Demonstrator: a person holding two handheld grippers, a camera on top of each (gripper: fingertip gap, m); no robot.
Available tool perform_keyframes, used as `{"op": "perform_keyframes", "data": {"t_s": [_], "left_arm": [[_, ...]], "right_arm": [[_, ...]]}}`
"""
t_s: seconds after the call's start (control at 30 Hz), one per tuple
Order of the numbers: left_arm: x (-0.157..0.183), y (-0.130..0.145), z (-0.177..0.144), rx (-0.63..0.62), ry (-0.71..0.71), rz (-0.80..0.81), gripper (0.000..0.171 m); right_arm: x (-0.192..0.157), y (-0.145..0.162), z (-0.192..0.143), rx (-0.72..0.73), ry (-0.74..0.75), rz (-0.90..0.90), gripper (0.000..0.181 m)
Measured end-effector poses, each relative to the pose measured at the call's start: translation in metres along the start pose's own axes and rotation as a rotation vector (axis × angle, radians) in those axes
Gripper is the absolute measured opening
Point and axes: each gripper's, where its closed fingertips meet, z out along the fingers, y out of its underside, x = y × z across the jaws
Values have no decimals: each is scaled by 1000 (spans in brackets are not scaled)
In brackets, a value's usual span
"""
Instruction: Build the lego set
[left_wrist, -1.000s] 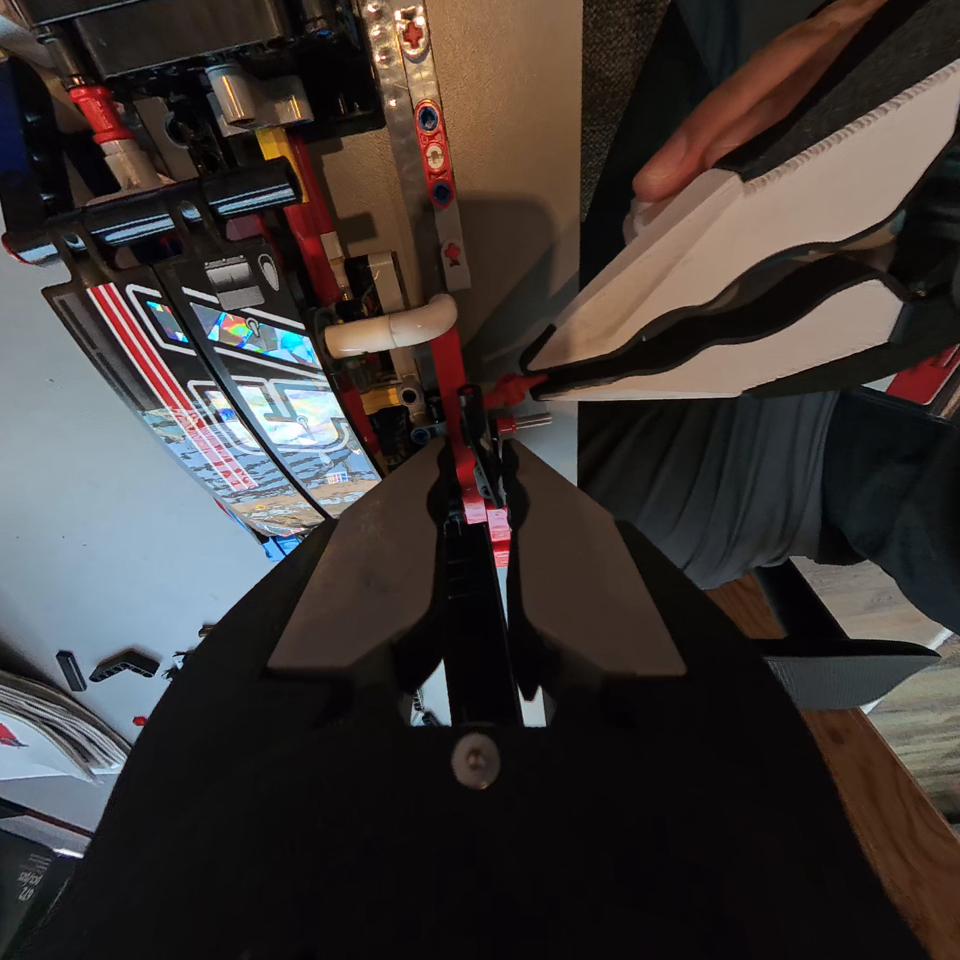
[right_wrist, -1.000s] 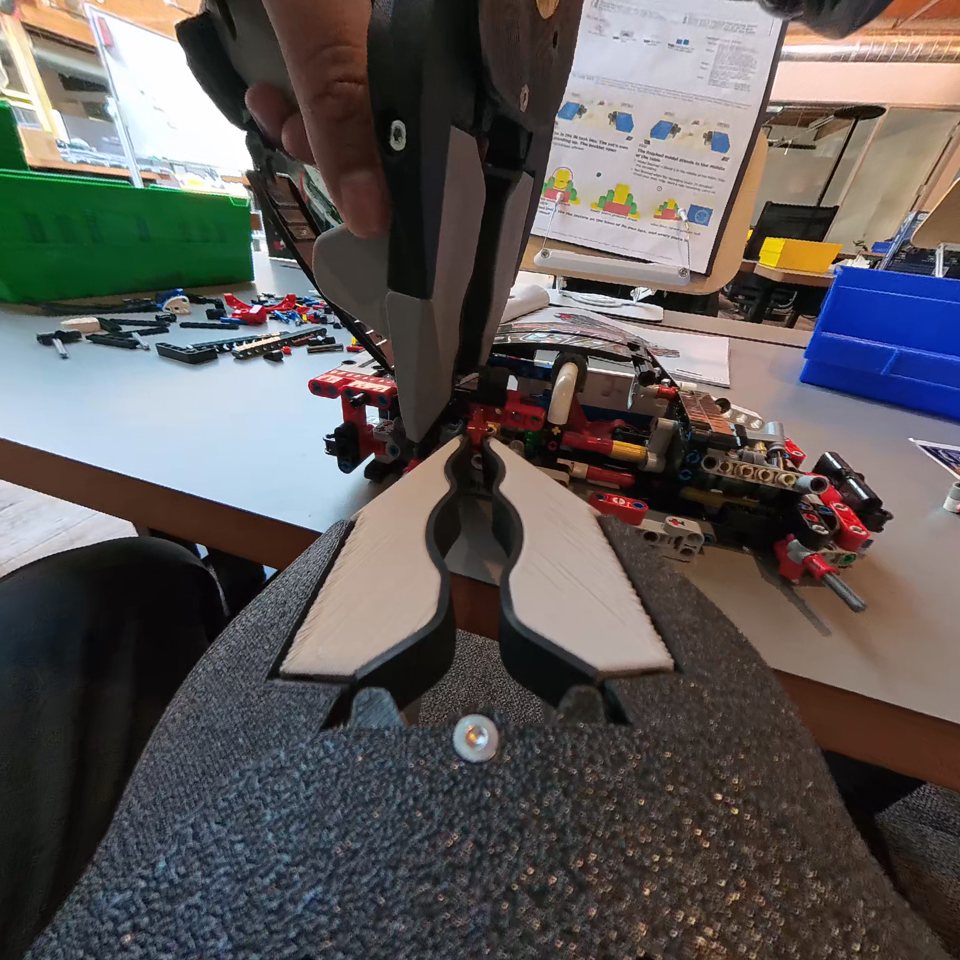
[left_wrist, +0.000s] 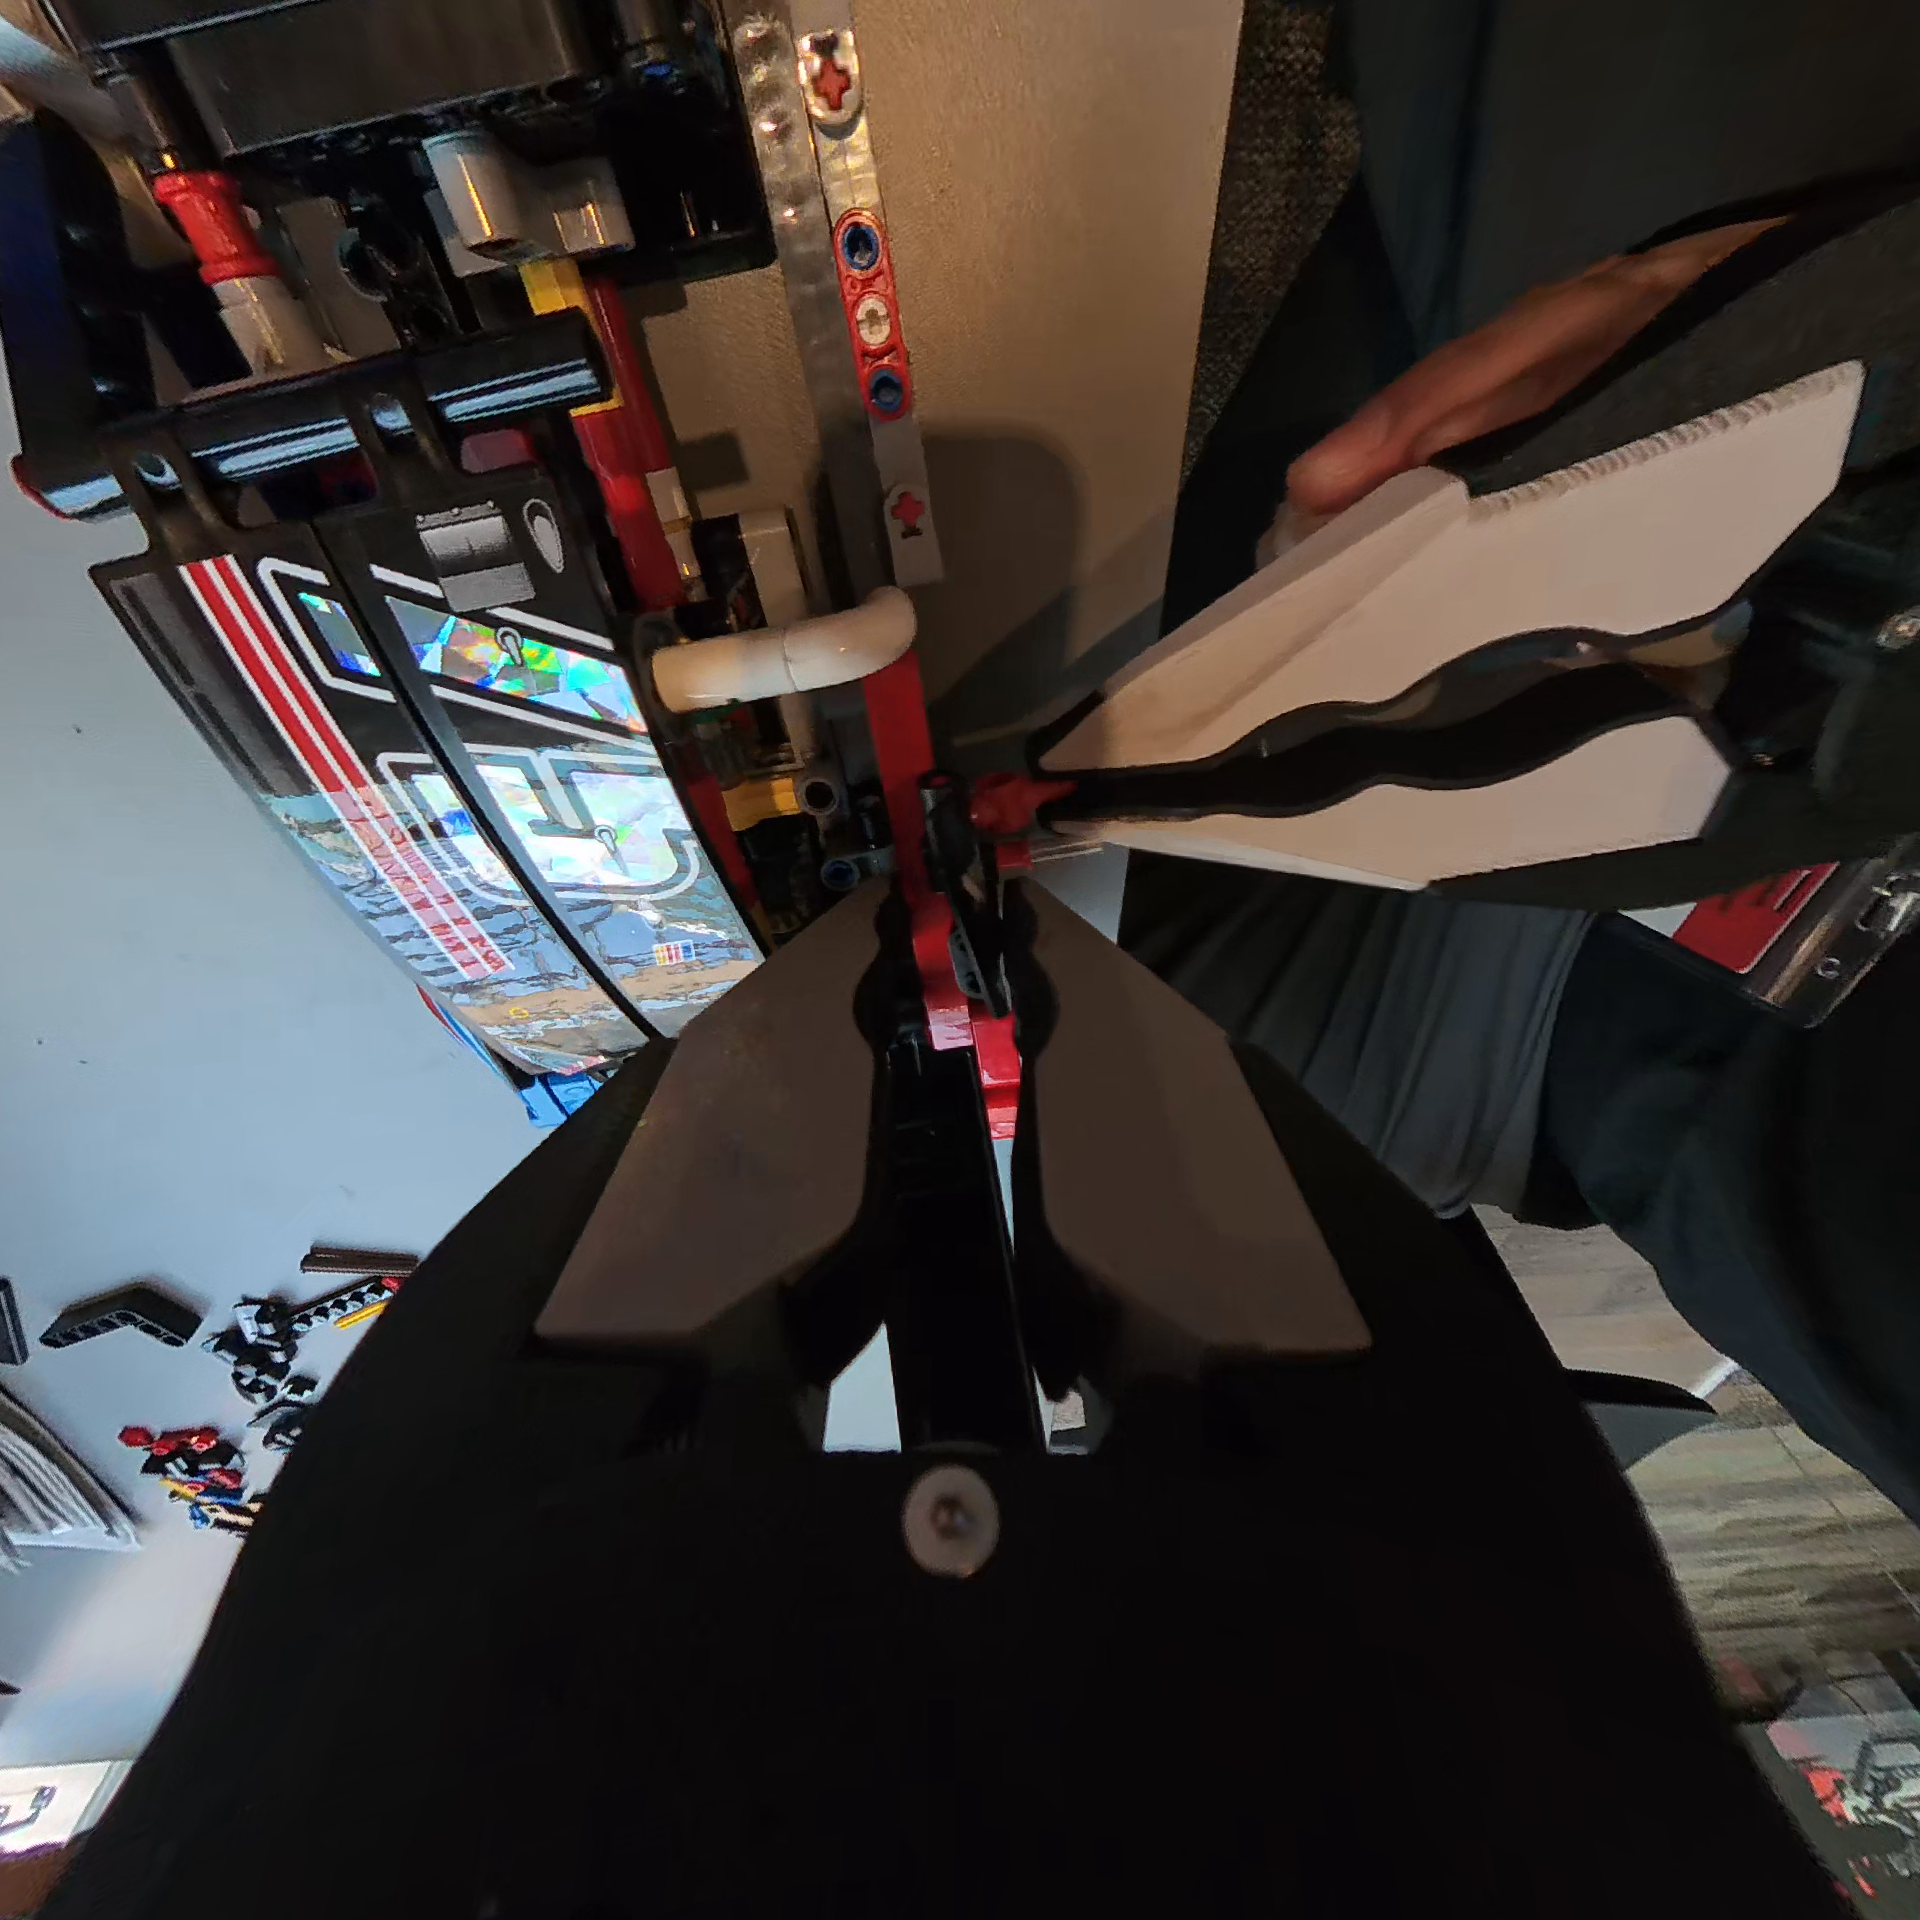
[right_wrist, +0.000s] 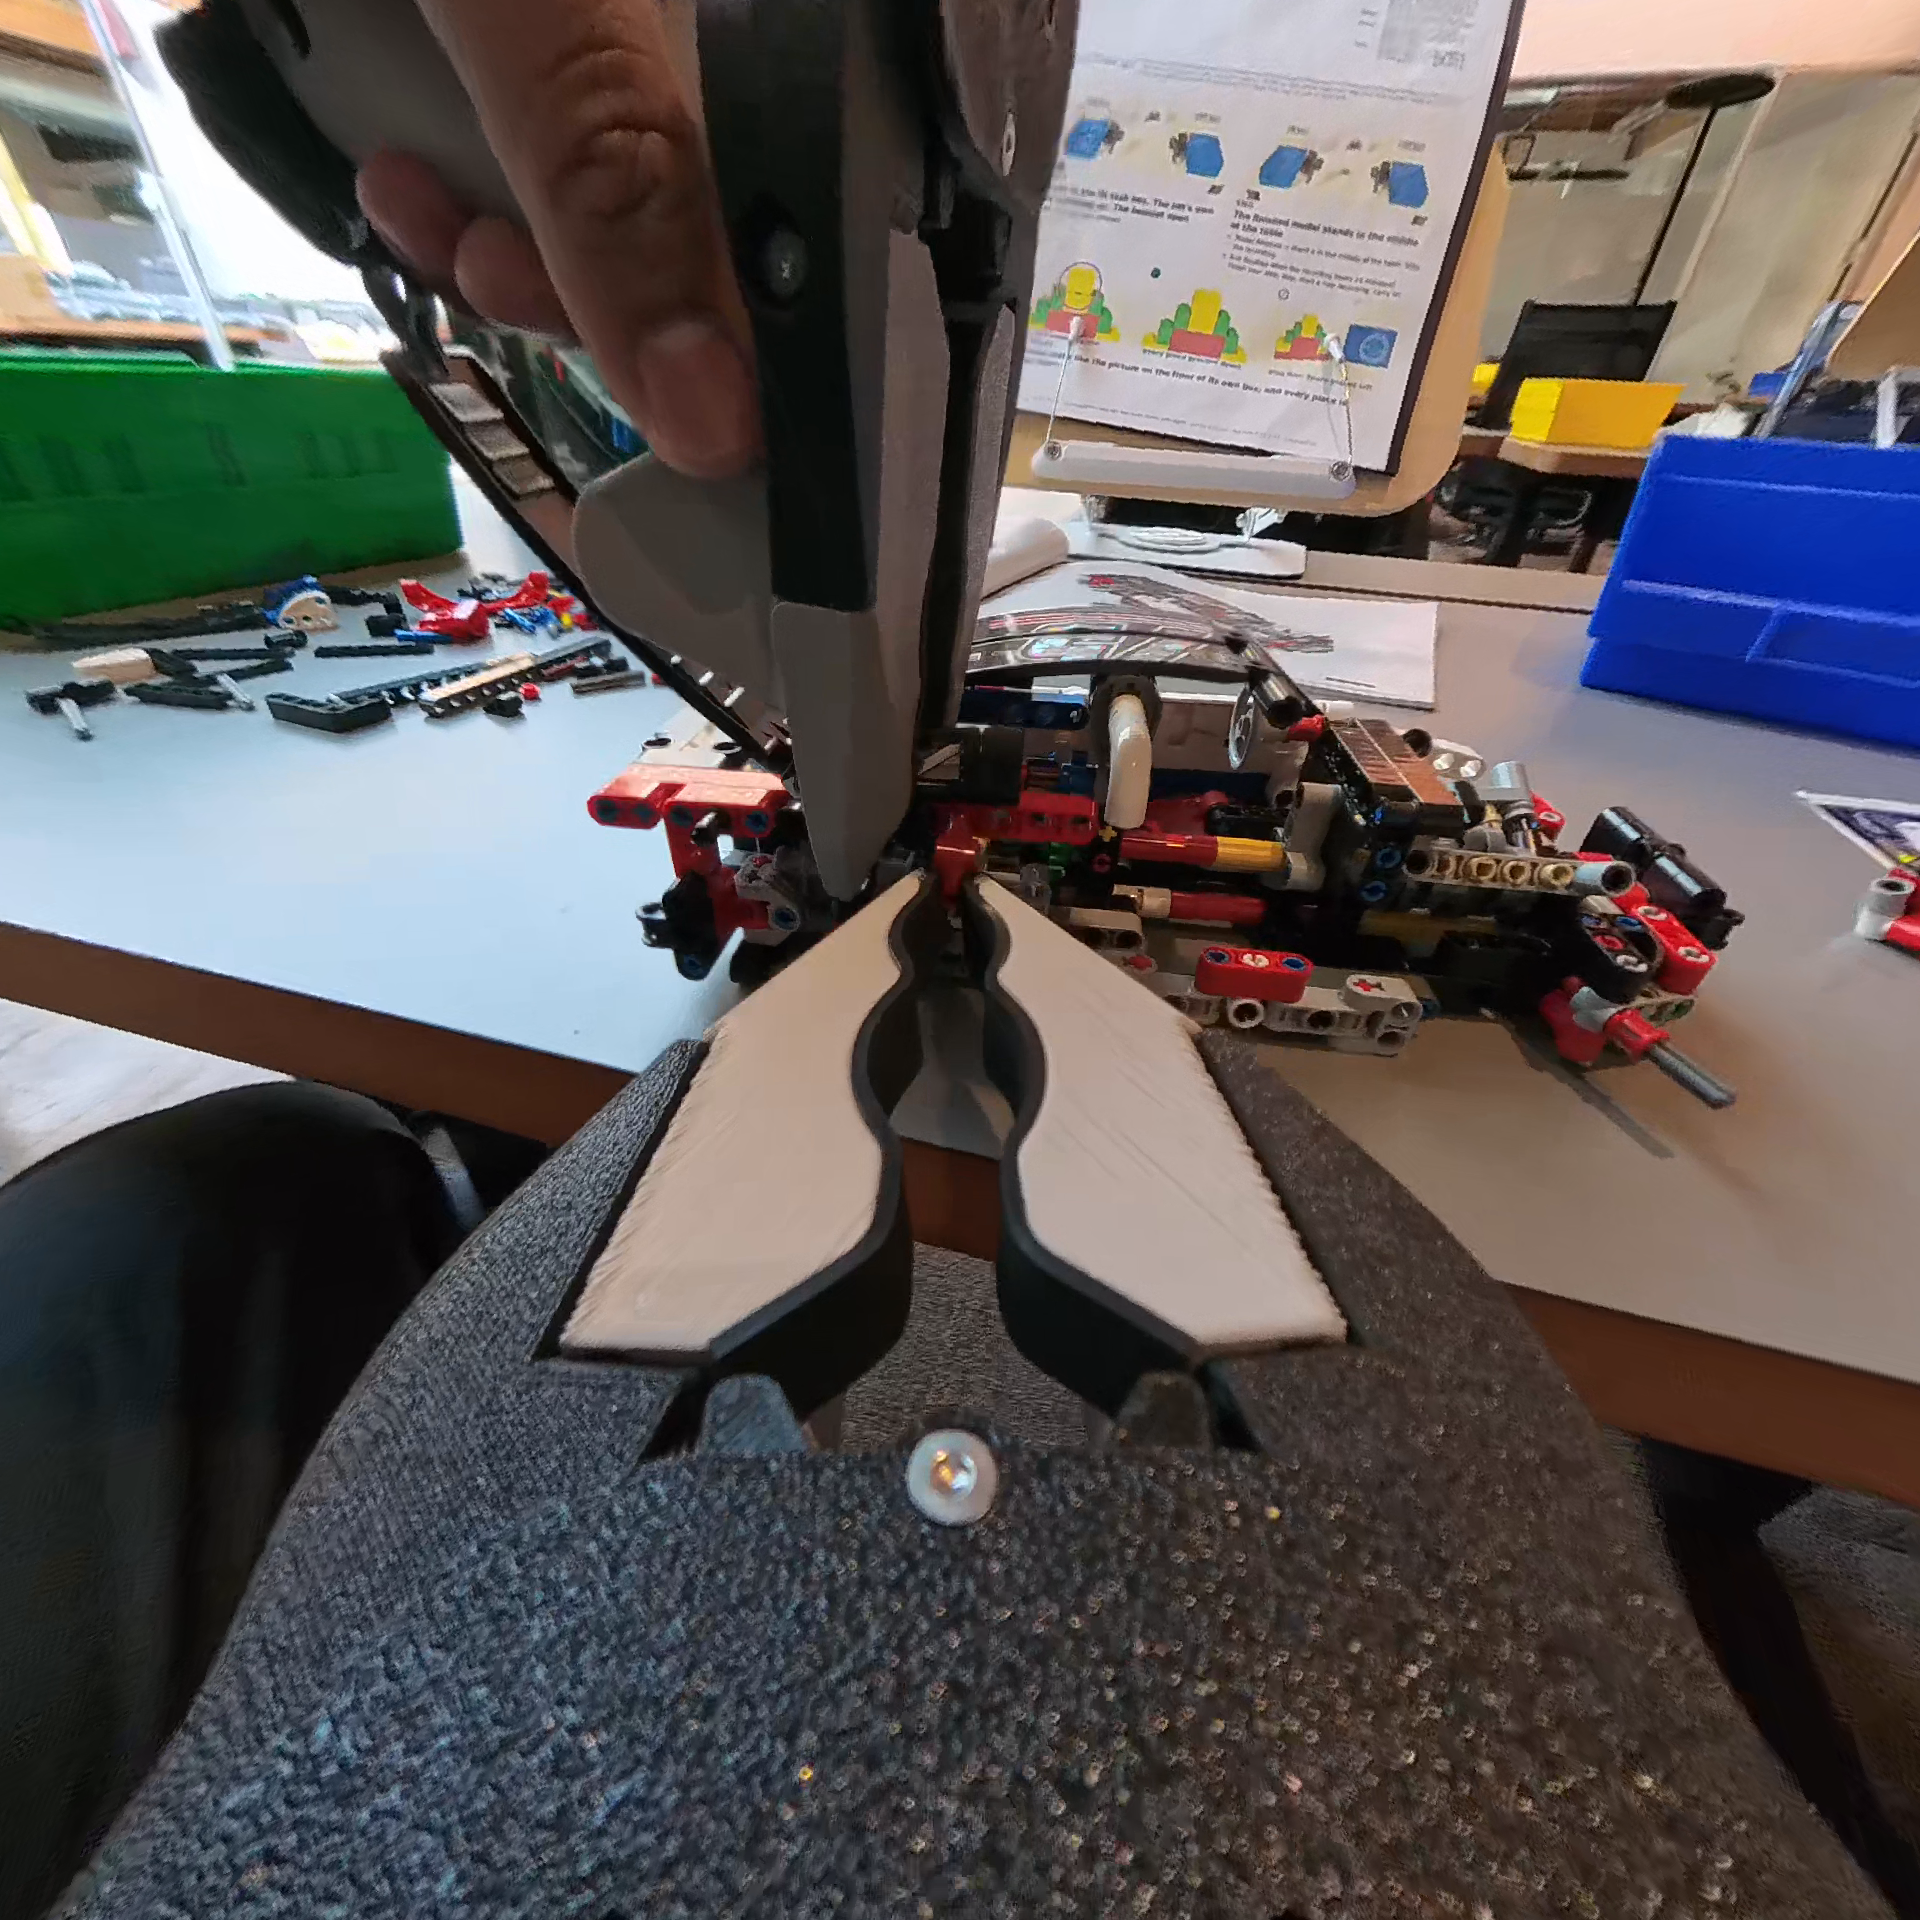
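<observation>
The part-built lego car (right_wrist: 1299, 831) lies on the grey table (right_wrist: 312, 862). It also shows in the left wrist view (left_wrist: 520, 727), seen from above. My left gripper (left_wrist: 951, 930) comes down from above and is shut on the car's red and black beam (left_wrist: 951, 977). It shows in the right wrist view (right_wrist: 862, 727) too. My right gripper (right_wrist: 943, 883) is shut on a small red pin (right_wrist: 954, 854) and holds it against the car's side, right beside the left fingertips. In the left wrist view the right gripper (left_wrist: 1044, 795) enters from the right with the pin (left_wrist: 1003, 805).
Loose lego parts (right_wrist: 343, 665) lie at the left of the table, before a green bin (right_wrist: 208, 488). A blue bin (right_wrist: 1766, 603) stands at the back right. An instruction sheet on a stand (right_wrist: 1247, 260) is behind the car. The table's front edge (right_wrist: 1662, 1371) is close. The tips of both grippers are at nearly the same place.
The right gripper has shifted slightly lower and tilted, bringing the red pin a little closer to the beam. The left gripper keeps its hold on the car.
</observation>
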Motion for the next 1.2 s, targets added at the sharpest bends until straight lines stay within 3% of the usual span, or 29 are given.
{"op": "perform_keyframes", "data": {"t_s": [0.27,0.67,0.93,1.2], "left_arm": [[-3,0,0,2,-21,-2,15],[-3,-1,0,3,-15,-4,15],[-4,-2,0,-5,-18,-9,15],[-5,-2,-1,-19,-21,4,16]], "right_arm": [[0,5,5,-6,-159,310,1],[3,-10,1,51,-47,50,1],[3,-6,3,53,-35,18,0],[2,-5,4,94,70,-273,1]]}}
